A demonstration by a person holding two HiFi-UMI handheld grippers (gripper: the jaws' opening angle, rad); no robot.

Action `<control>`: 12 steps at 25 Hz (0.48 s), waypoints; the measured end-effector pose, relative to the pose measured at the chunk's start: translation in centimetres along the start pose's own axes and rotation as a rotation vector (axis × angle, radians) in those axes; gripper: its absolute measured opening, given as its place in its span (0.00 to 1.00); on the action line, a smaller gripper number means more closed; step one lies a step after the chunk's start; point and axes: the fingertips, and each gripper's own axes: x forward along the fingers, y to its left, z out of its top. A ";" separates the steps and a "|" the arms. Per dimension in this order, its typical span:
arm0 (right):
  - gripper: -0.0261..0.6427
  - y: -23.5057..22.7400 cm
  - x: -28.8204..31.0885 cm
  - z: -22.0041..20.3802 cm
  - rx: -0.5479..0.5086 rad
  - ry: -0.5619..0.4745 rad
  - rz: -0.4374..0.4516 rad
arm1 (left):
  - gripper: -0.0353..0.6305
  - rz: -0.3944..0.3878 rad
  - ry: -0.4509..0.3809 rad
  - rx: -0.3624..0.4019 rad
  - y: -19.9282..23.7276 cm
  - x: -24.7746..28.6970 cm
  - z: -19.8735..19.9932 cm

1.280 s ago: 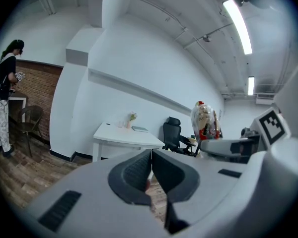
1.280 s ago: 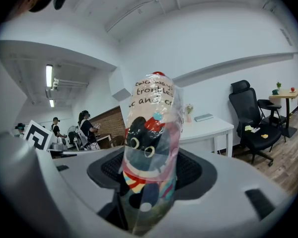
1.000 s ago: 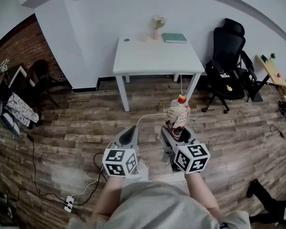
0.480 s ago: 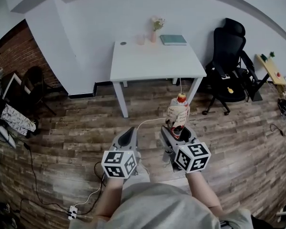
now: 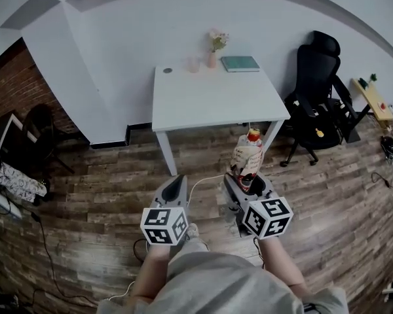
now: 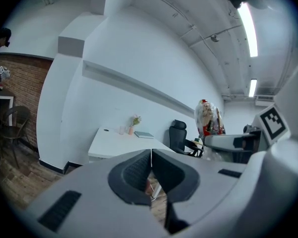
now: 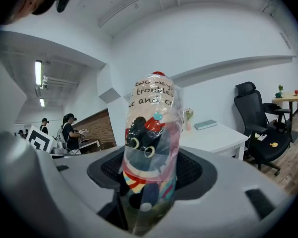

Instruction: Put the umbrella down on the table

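Observation:
A folded umbrella [image 5: 247,157] in a clear printed sleeve with a red tip stands upright in my right gripper [image 5: 245,183], which is shut on it. In the right gripper view the umbrella [image 7: 153,148] fills the middle, clamped between both pads. My left gripper [image 5: 175,187] is shut and holds nothing; its jaws meet in the left gripper view [image 6: 151,175], where the umbrella [image 6: 209,119] shows at the right. The white table [image 5: 216,95] stands ahead against the wall, beyond both grippers.
On the table's far edge are a small vase with flowers [image 5: 214,48], a cup [image 5: 193,64] and a green book [image 5: 240,63]. A black office chair [image 5: 318,103] stands right of the table. A dark chair [image 5: 39,126] and cables lie at the left. People stand far off [image 7: 68,130].
The table has drawn nearer and lower in the head view as the person steps forward. The umbrella stays upright in the right gripper; both grippers keep their places.

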 end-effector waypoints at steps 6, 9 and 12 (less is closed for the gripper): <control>0.44 -0.7 5.5 1.9 0.013 -0.005 -0.024 | 0.06 -0.022 0.004 0.017 3.5 4.3 2.7; 0.44 -1.1 8.4 2.6 0.021 -0.006 -0.034 | 0.06 -0.031 0.007 0.026 5.3 6.4 3.8; 0.44 -1.4 11.1 3.0 0.025 -0.006 -0.038 | 0.06 -0.037 0.013 0.026 7.1 8.2 4.4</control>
